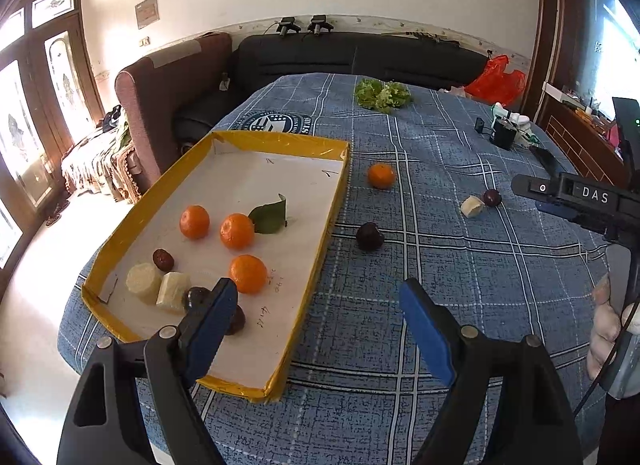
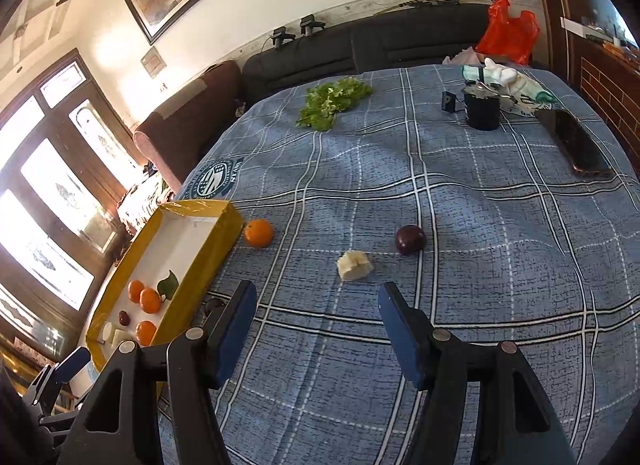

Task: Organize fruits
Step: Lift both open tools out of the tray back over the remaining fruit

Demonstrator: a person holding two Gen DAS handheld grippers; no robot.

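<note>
- Right gripper (image 2: 316, 329): fingers spread wide, nothing between them. A pale cut fruit chunk (image 2: 354, 265) lies straight ahead just past the tips; a dark plum (image 2: 411, 239) sits beyond it to the right.
- The chunk looks blocky, with no clear long axis.
- Left gripper (image 1: 318, 307): also spread and empty, hovering at the near right edge of the yellow tray (image 1: 316, 249); judged farther from the chunk.
- The tray holds three tangerines, pale chunks and dark fruits. One tangerine (image 2: 258, 232) and a second plum (image 1: 369, 236) are loose.
- Bench under a blue plaid cloth (image 2: 500, 305); sofa (image 2: 360, 45) behind.
</note>
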